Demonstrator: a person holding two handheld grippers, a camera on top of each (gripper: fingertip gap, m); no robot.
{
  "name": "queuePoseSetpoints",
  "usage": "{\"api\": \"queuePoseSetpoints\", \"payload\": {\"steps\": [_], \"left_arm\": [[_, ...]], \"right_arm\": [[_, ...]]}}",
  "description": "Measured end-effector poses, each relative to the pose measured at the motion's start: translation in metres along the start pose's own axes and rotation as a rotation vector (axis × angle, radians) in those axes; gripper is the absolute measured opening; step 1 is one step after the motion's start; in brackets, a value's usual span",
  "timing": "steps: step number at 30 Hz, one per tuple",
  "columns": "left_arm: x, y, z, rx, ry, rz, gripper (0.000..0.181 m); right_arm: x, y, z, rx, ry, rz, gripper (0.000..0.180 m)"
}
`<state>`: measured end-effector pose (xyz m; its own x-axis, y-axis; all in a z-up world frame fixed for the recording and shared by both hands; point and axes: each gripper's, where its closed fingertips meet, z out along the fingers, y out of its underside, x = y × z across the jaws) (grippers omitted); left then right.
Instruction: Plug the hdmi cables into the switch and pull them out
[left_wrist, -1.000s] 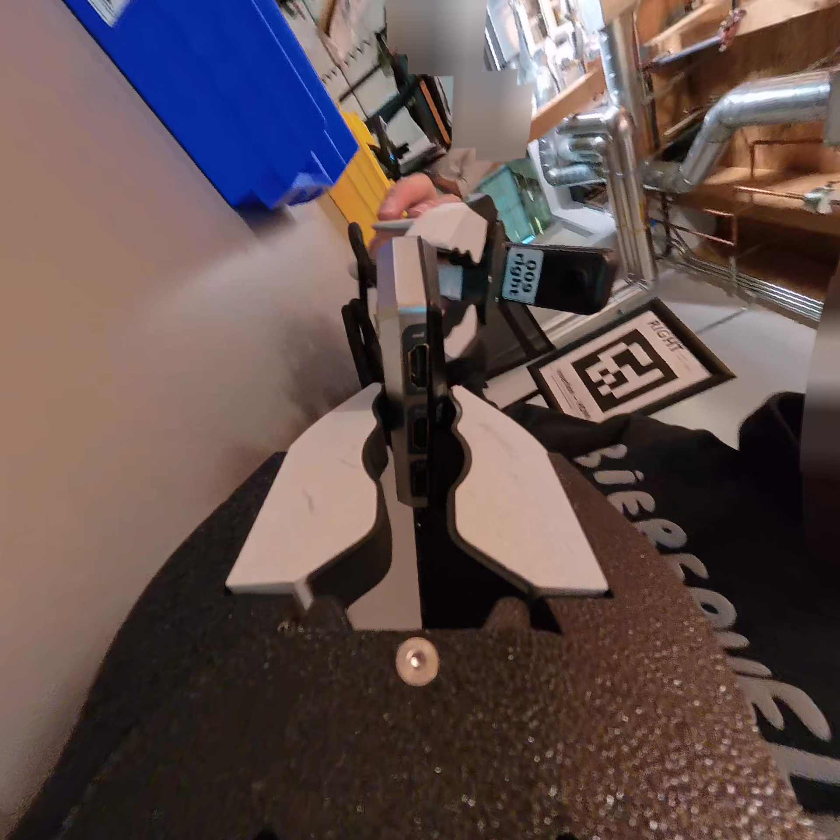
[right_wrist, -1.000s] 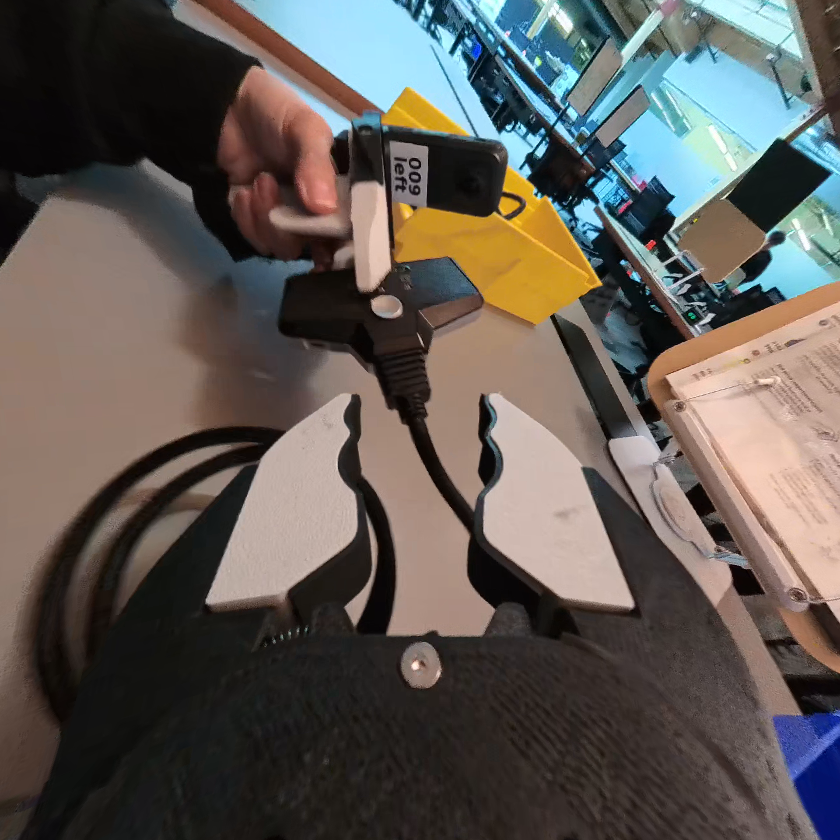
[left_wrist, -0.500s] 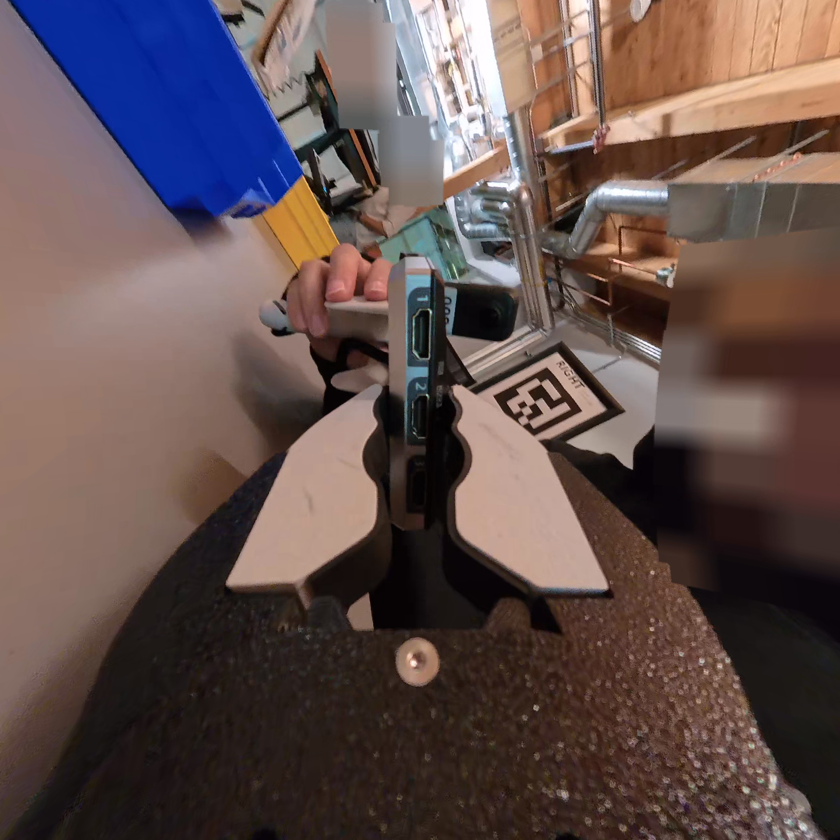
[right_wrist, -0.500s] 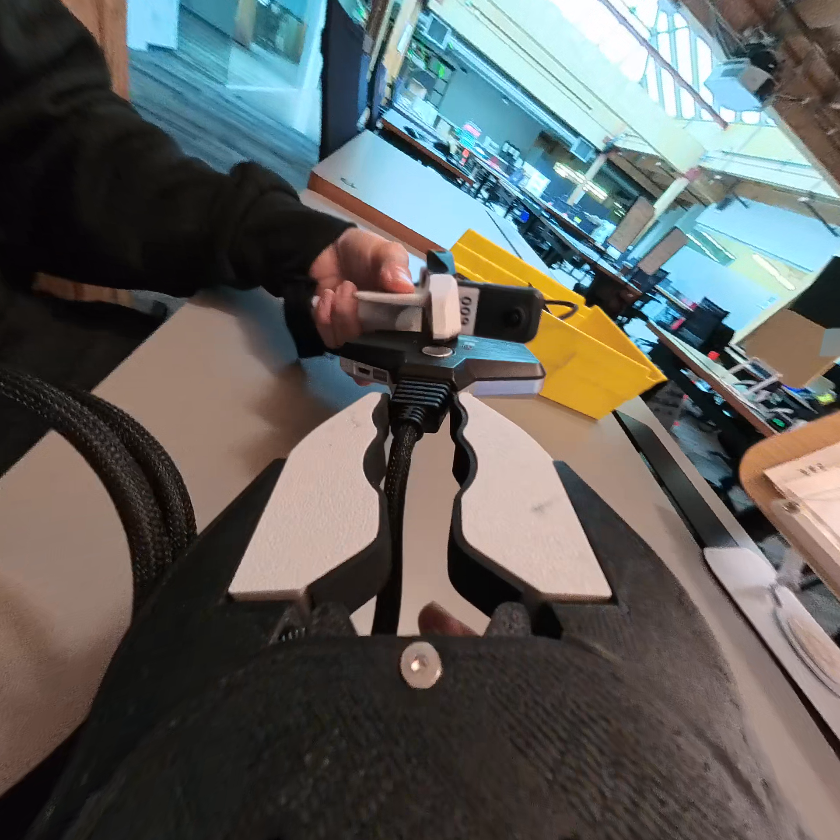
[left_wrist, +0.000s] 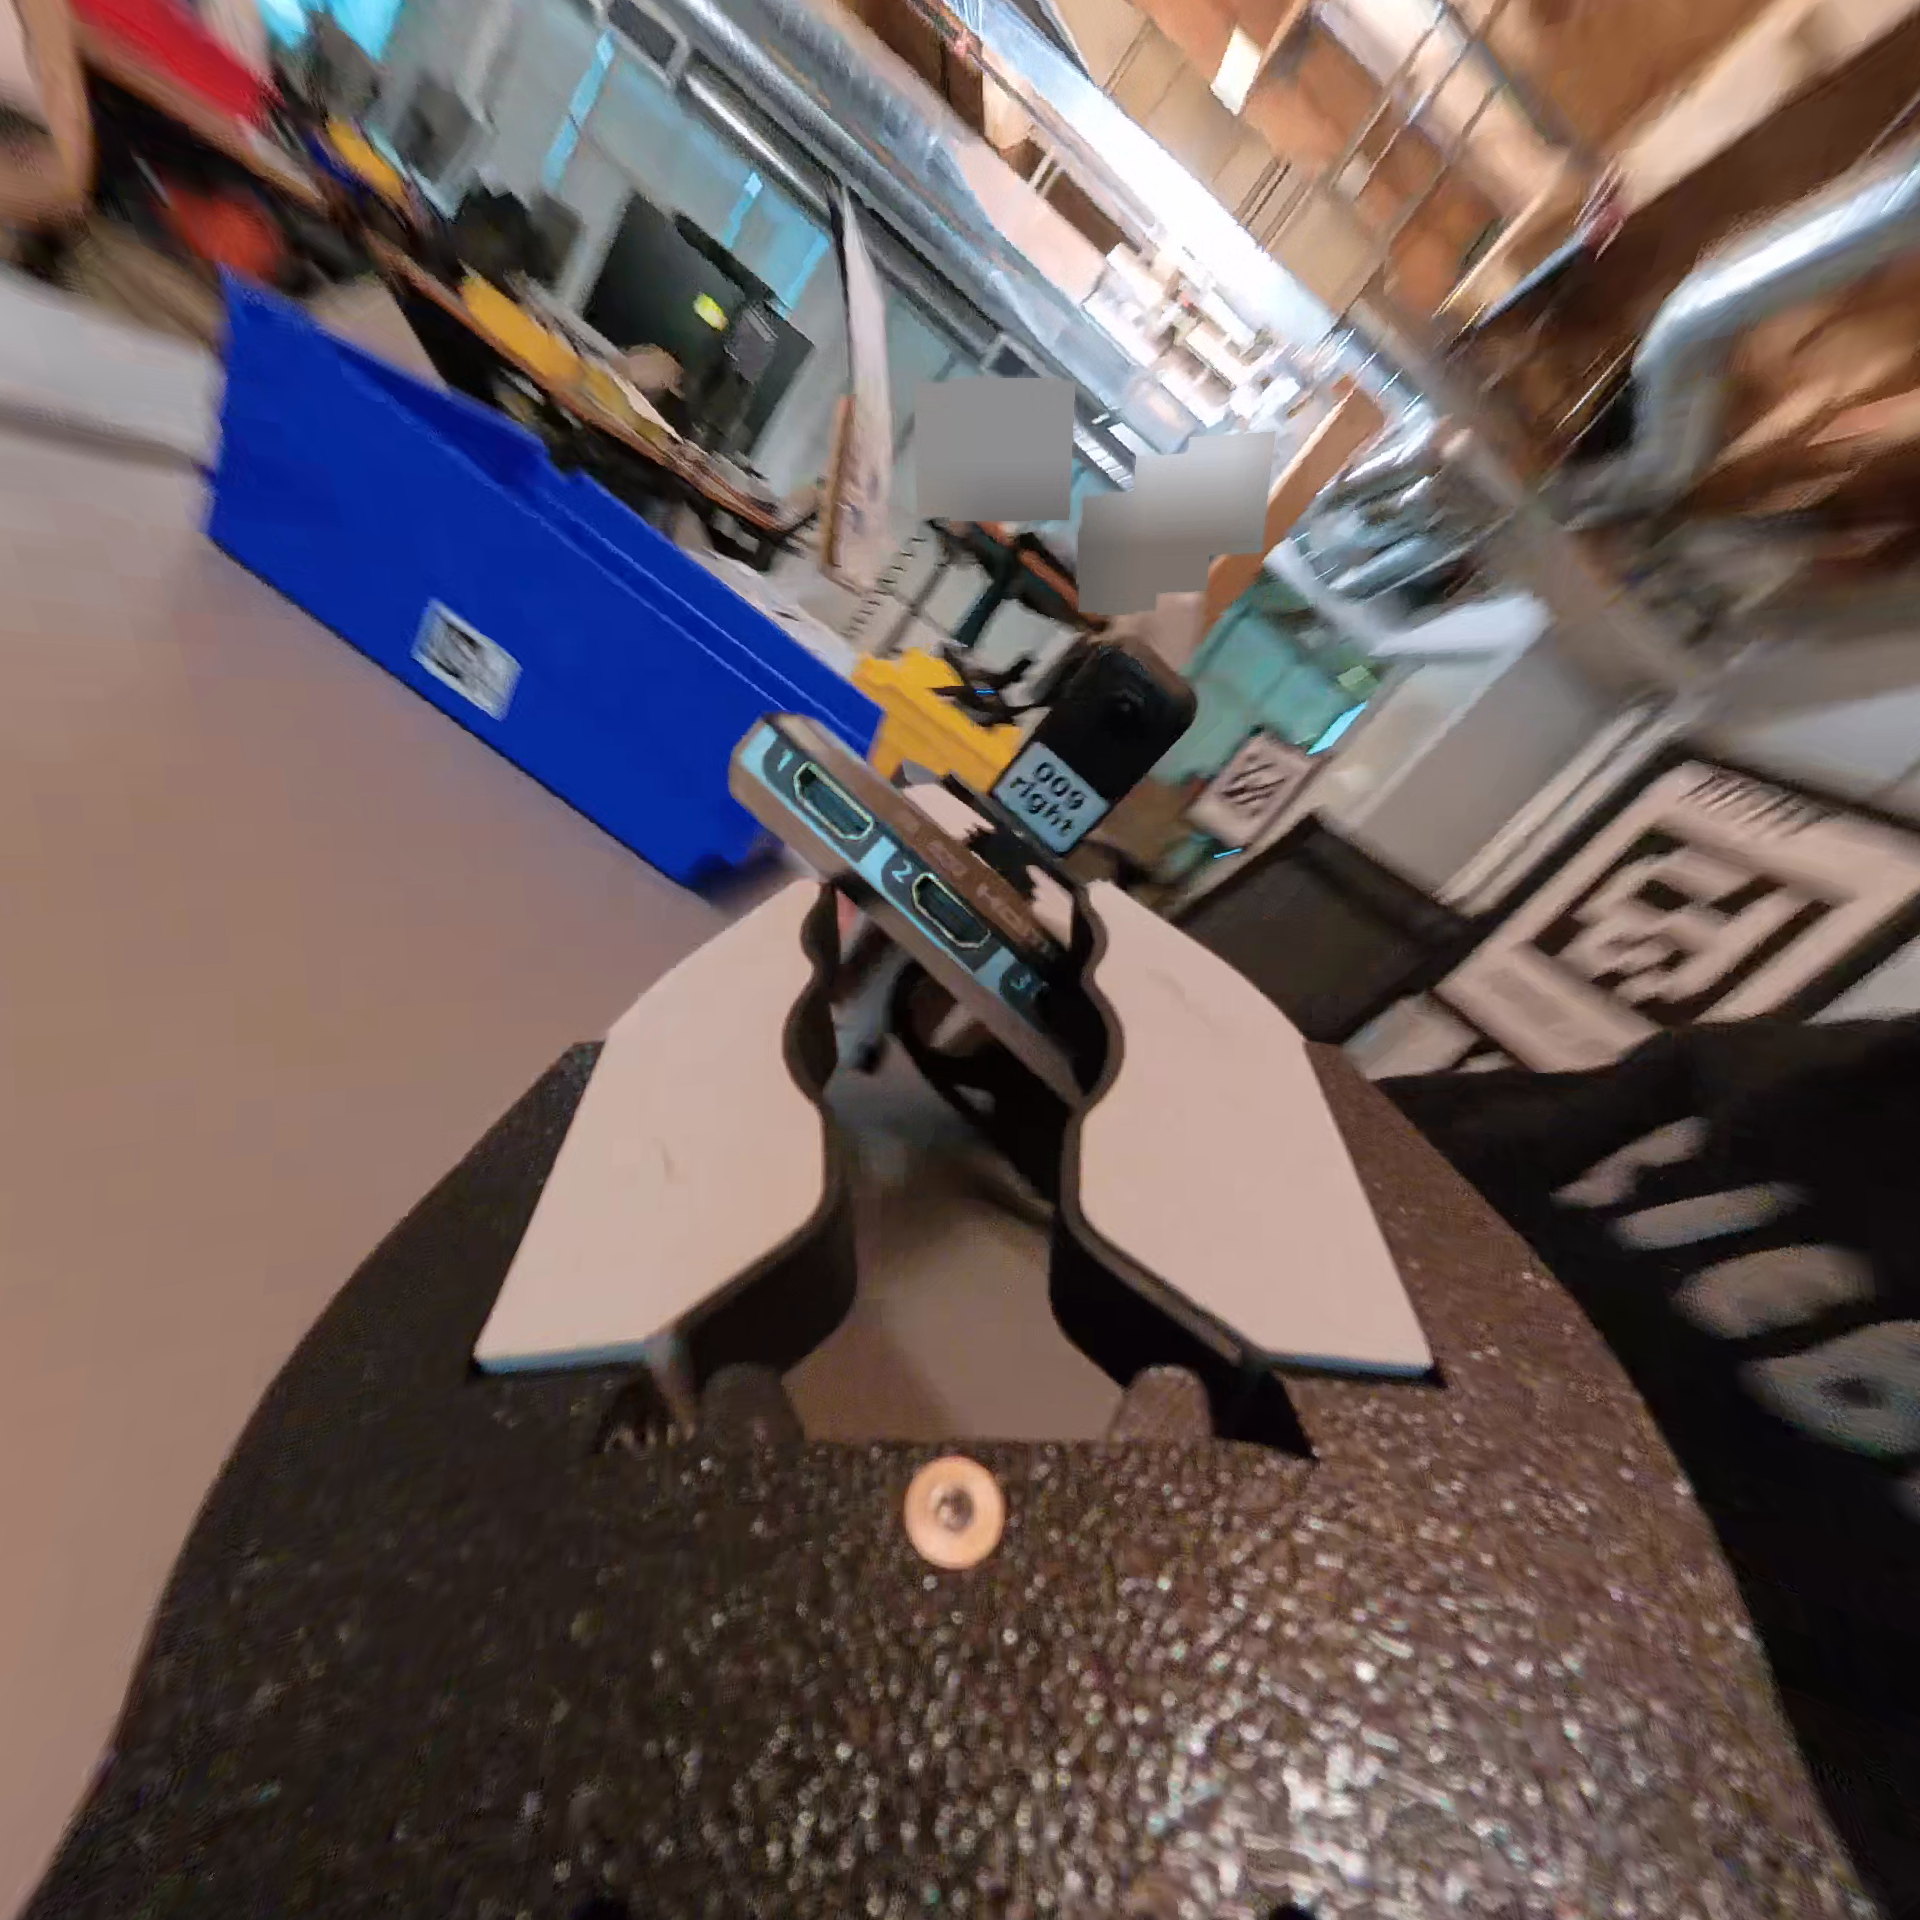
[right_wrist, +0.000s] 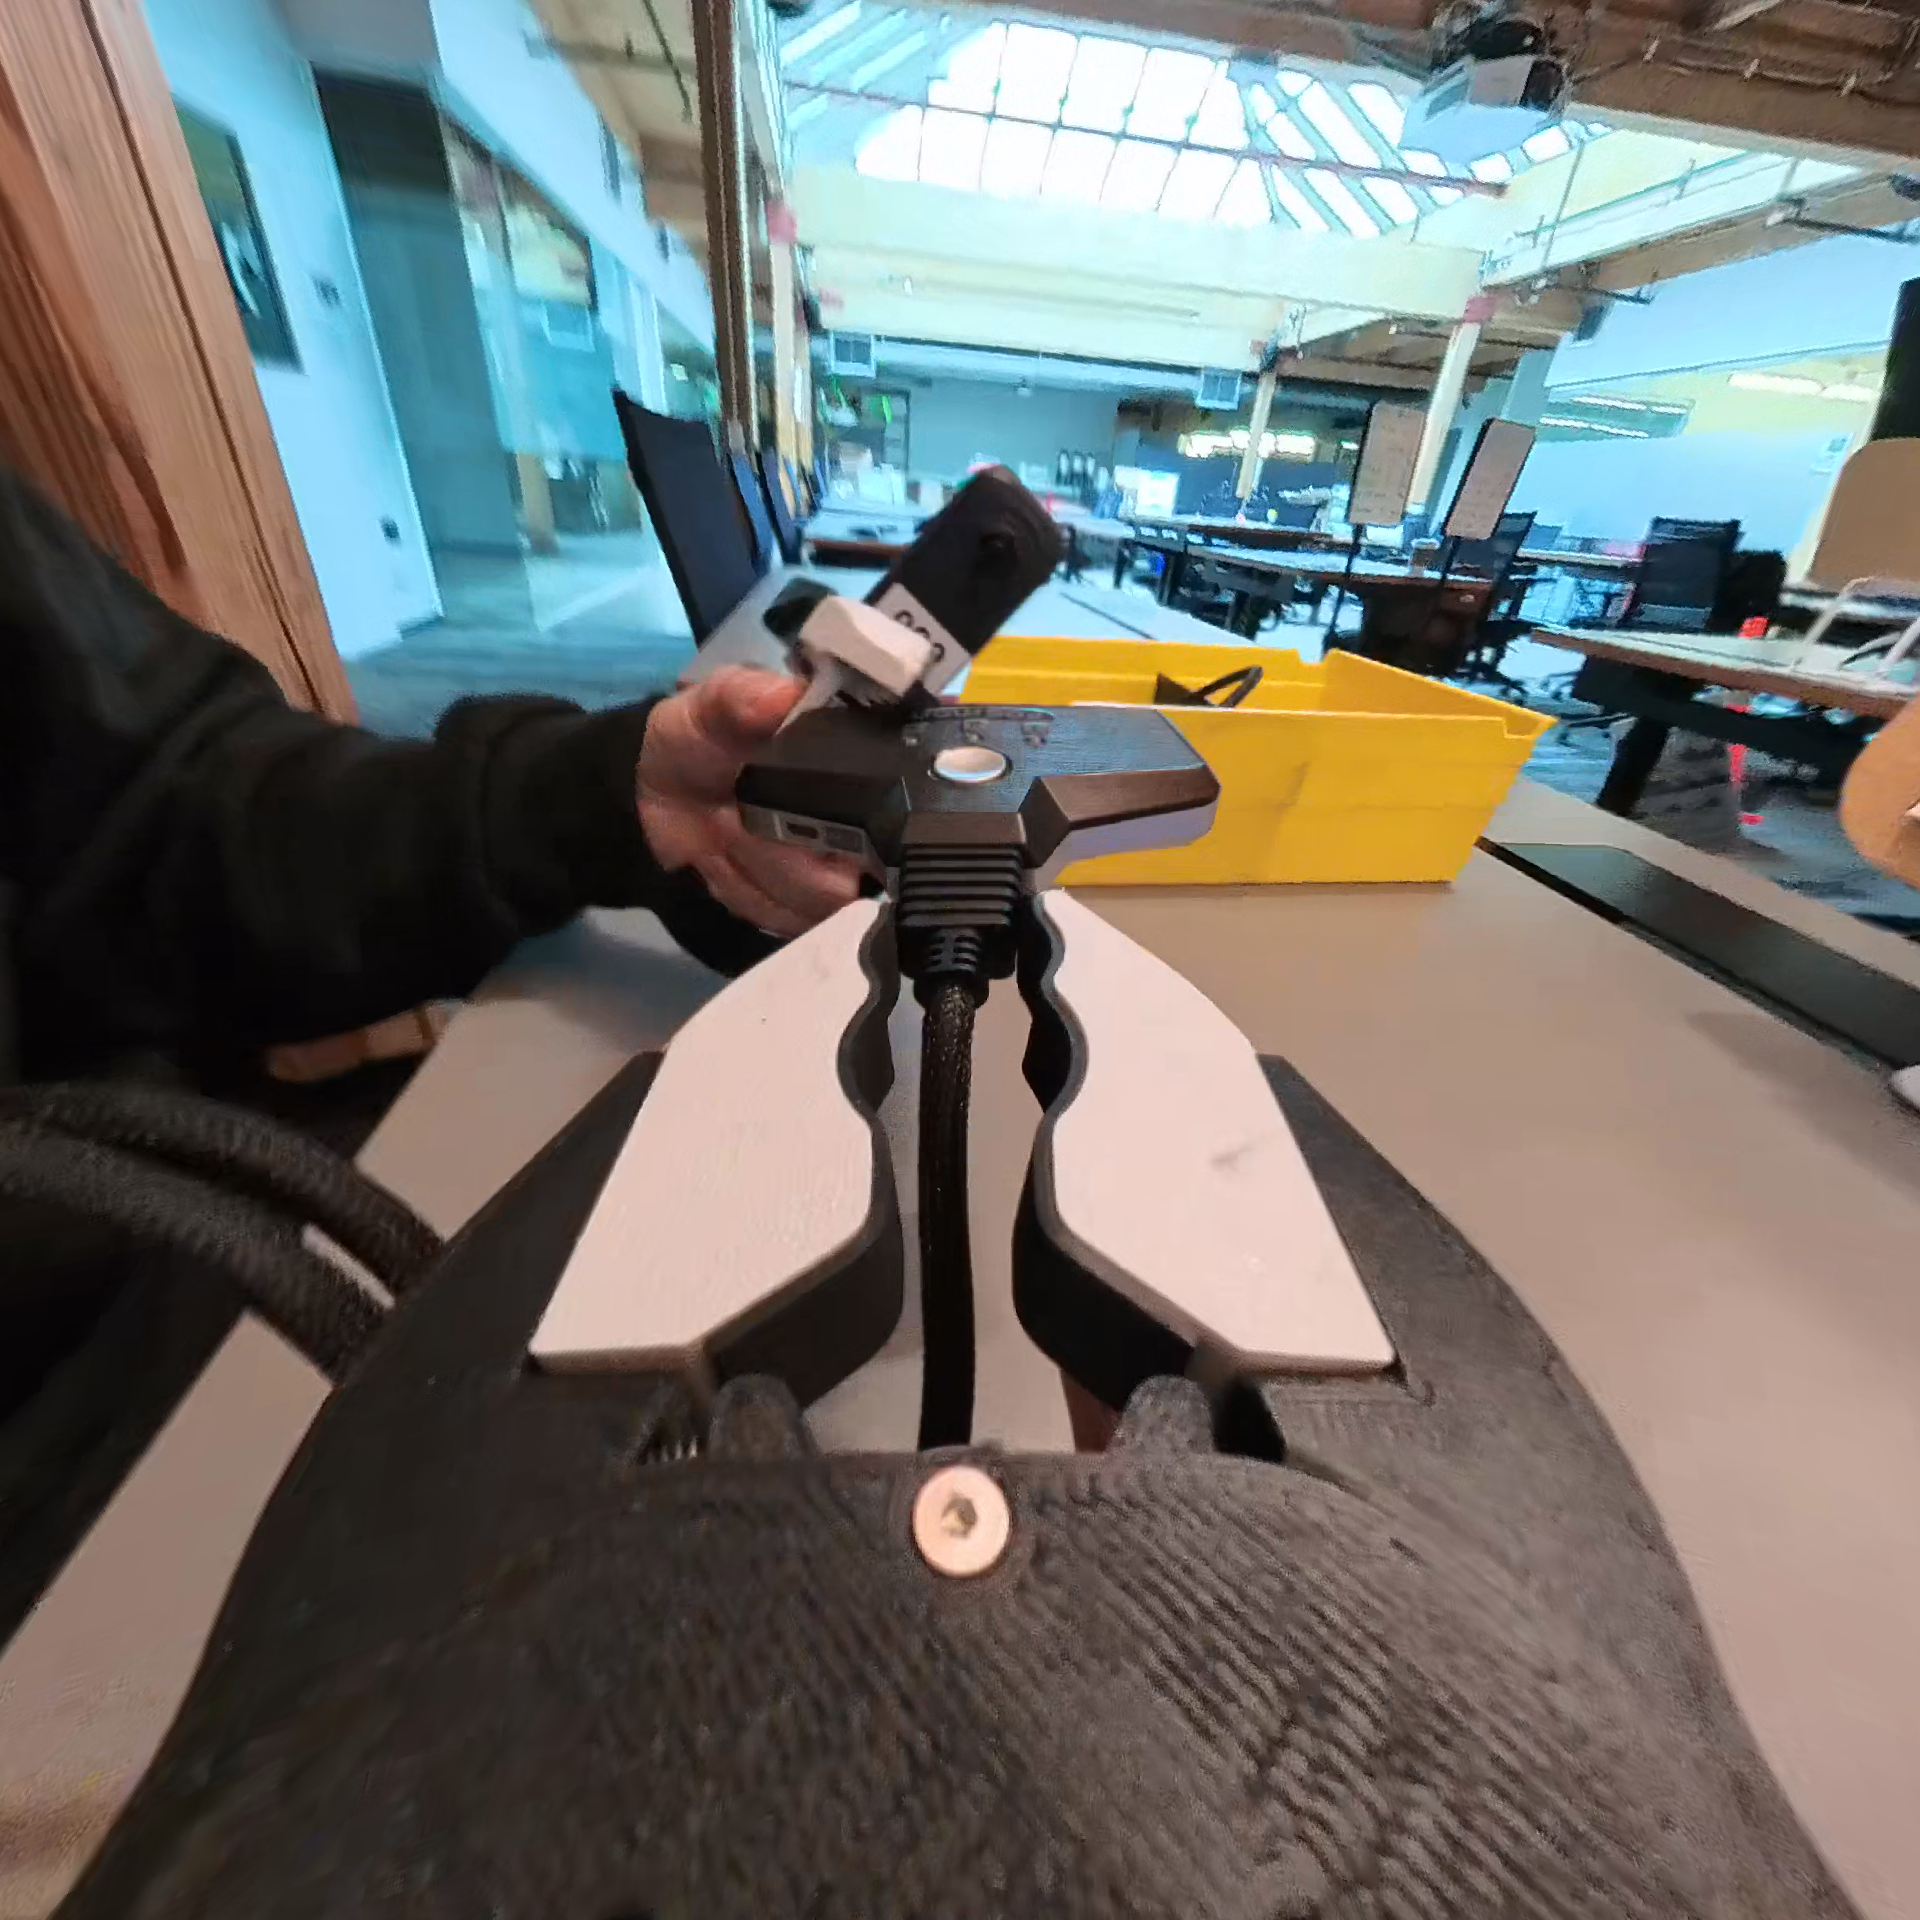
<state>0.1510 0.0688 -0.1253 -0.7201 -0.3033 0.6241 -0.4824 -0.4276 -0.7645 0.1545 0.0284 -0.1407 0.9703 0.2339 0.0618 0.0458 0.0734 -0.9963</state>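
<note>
The grey and black hdmi switch (left_wrist: 883, 842) hangs tilted just past my left gripper (left_wrist: 951, 909). The jaws stand apart and do not clamp it, and the two ports that show are empty. In the right wrist view the switch (right_wrist: 1091, 758) sits level above the table. My right gripper (right_wrist: 961, 935) is shut on the ribbed boot of the braided black cable (right_wrist: 945, 1143) where it enters the switch. The cable runs back between the fingers and loops at the left (right_wrist: 208, 1195). A hand (right_wrist: 717, 790) holds the left gripper at the switch's left end.
A blue bin (left_wrist: 499, 582) stands on the grey table at the left. A yellow bin (right_wrist: 1351, 769) stands behind the switch. A black and white marker board (left_wrist: 1662, 935) lies at the right. A black strip (right_wrist: 1714, 935) runs along the table (right_wrist: 1455, 1091) on the right.
My right gripper moved up to the switch and shut on the cable boot. My left gripper's jaws widened off the switch and its view swung round. The switch now lies level.
</note>
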Motion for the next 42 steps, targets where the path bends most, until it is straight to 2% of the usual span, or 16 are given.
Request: {"api": "queuePoseSetpoints", "payload": {"steps": [1,3,8,11,12,14,17,19,24,27,32,42], "left_arm": [[0.0,-0.002,-0.001,-0.003,-0.05,0.12,0.045],[-0.001,-0.005,-0.003,-0.014,-0.145,0.336,0.052],[0.018,-0.013,-0.02,0.008,-0.252,0.935,0.057],[0.014,0.009,-0.025,-0.203,-0.278,1.206,0.064],[0.007,0.012,-0.025,-0.259,-0.333,1.28,0.067],[0.003,0.007,-0.02,-0.271,-0.432,1.447,0.07],[0.006,0.012,-0.007,-0.293,-0.475,1.643,0.055],[0.005,0.011,-0.002,-0.296,-0.53,1.734,0.033],[-0.006,-0.005,-0.002,-0.238,-0.757,1.724,0.031],[-0.009,-0.008,-0.001,-0.193,-0.831,1.688,0.031],[-0.012,-0.007,0.001,-0.174,-0.844,1.611,0.03],[-0.012,-0.003,0.004,-0.116,-0.788,1.592,0.032]], "right_arm": [[0.001,-0.001,-0.002,0.02,-0.009,0.035,0.022],[0.0,0.002,-0.002,0.023,-0.032,0.079,0.022],[0.004,0.002,-0.009,0.062,-0.072,0.226,0.022],[-0.002,-0.003,-0.011,0.114,-0.161,0.347,0.022],[-0.004,-0.004,-0.01,0.119,-0.175,0.365,0.022],[-0.01,0.0,-0.006,0.08,-0.218,0.385,0.022],[-0.017,0.003,0.001,0.051,-0.245,0.38,0.022],[-0.018,0.002,0.004,0.057,-0.243,0.39,0.022],[-0.001,-0.007,0.006,0.174,-0.12,0.382,0.022],[0.007,-0.009,0.005,0.221,-0.075,0.405,0.022],[0.009,-0.011,0.004,0.24,-0.026,0.357,0.022],[0.005,-0.012,0.005,0.195,-0.006,0.279,0.022]]}}
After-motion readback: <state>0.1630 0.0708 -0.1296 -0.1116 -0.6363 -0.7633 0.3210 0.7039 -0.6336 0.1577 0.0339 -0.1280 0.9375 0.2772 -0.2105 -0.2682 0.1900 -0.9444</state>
